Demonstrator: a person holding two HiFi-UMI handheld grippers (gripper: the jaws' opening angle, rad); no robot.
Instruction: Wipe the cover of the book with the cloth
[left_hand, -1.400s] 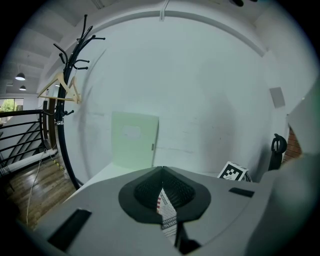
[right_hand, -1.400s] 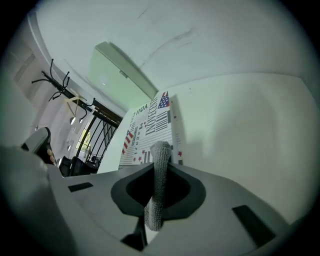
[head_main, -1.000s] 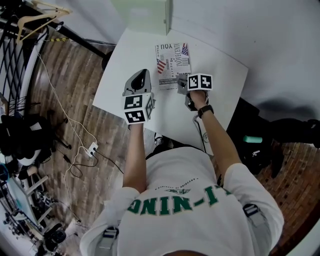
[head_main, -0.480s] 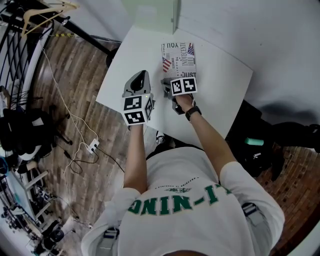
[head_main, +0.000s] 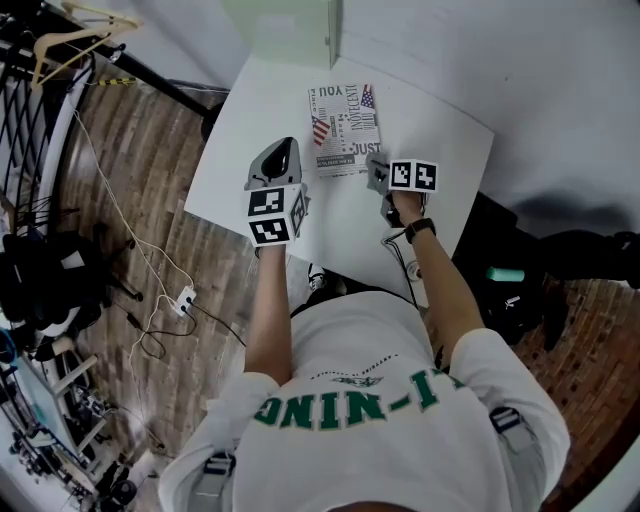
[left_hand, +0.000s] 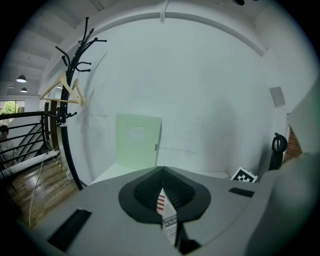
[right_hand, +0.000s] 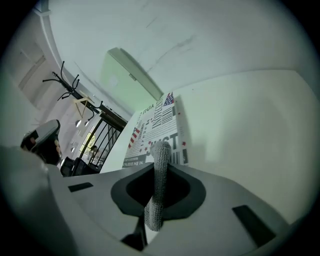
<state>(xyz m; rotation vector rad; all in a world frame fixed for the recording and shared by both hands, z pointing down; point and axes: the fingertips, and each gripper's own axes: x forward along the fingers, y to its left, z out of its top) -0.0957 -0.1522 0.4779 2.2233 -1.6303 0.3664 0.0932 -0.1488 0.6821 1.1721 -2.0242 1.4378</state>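
White surface (head_main: 445, 135) fills the upper middle of the head view, with plank flooring and loose cables to the left of the frame and a pale green panel (head_main: 283, 25) standing at its far edge. The book (head_main: 345, 128) lies flat on that surface, its printed cover with flag motifs and block lettering facing up.

The right gripper (head_main: 377, 176) sits at the book's lower right corner as the head view shows it. Its jaws are clamped on a grey knitted cloth (right_hand: 159, 175), which stands up between them in a narrow fold. In the right gripper view the cloth's tip reaches the near edge of the cover (right_hand: 156, 131), but whether it presses on the cover cannot be told.

The left gripper (head_main: 283, 150) hangs just left of the book, over bare surface. Its jaws meet at the tips with nothing held, and a sliver of the cover shows through the slit beneath them.

By my reading the cloth is in hand and brought to the book, so the wiping is either at one end of a stroke or barely begun. Most of the cover lies beyond the cloth, towards the upper left, and no mark on it shows what has been cleaned.
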